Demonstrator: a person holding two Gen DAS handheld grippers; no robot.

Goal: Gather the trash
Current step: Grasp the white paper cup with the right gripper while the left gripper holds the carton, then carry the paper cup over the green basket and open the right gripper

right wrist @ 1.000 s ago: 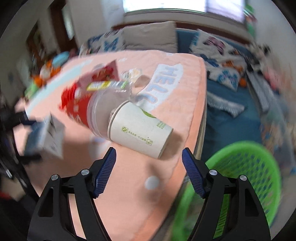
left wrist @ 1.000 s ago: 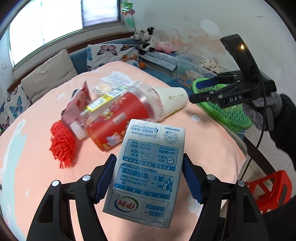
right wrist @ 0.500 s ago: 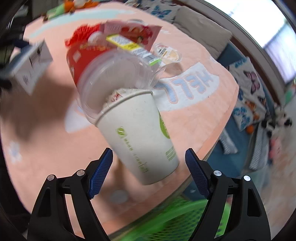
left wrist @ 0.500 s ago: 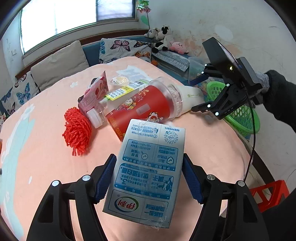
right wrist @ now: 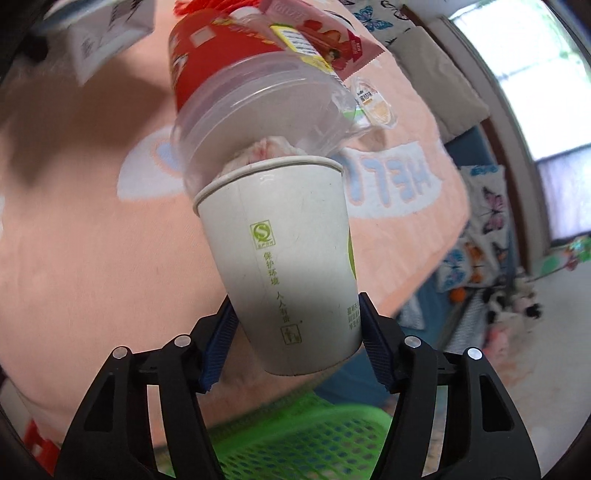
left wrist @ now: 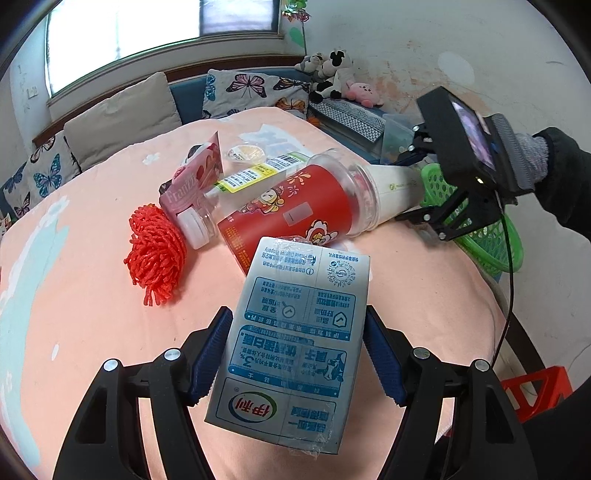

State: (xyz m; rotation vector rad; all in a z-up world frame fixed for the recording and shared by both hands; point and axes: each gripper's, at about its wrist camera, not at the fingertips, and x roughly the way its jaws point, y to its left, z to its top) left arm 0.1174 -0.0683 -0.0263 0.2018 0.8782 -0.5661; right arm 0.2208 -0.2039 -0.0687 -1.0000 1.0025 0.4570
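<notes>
On the peach-pink worktop [left wrist: 92,295], covered by a soft cloth with pale blue lettering and small white flowers, a heap of rubbish lies near the far right edge: a red plastic cup [left wrist: 291,206] on its side, a clear bottle [left wrist: 236,184] with a white cap, a pink snack wrapper [left wrist: 199,173], a small jelly tub [left wrist: 245,152] and a red mesh net [left wrist: 155,254] off to the left. The left gripper [left wrist: 295,354] has its jaws clamped on a grey-blue milk carton [left wrist: 291,343], held clear above the cloth. The right gripper [right wrist: 295,343] has its blue pads pressed against both sides of a white paper cup [right wrist: 288,266], near its base; the cup lies tilted with its rim against the mouth of the red plastic cup, and whether it is fully squeezed cannot be told. A green basket [right wrist: 295,443] sits below the worktop's edge, directly under the right gripper. Behind the worktop runs a blue bench seat with butterfly cushions [left wrist: 255,88] and a plain beige cushion [left wrist: 122,118], soft toys [left wrist: 332,77] in the corner, a bright window [left wrist: 147,33] above, and a stained white wall to the right. A red stool [left wrist: 535,391] stands on the floor at lower right.
</notes>
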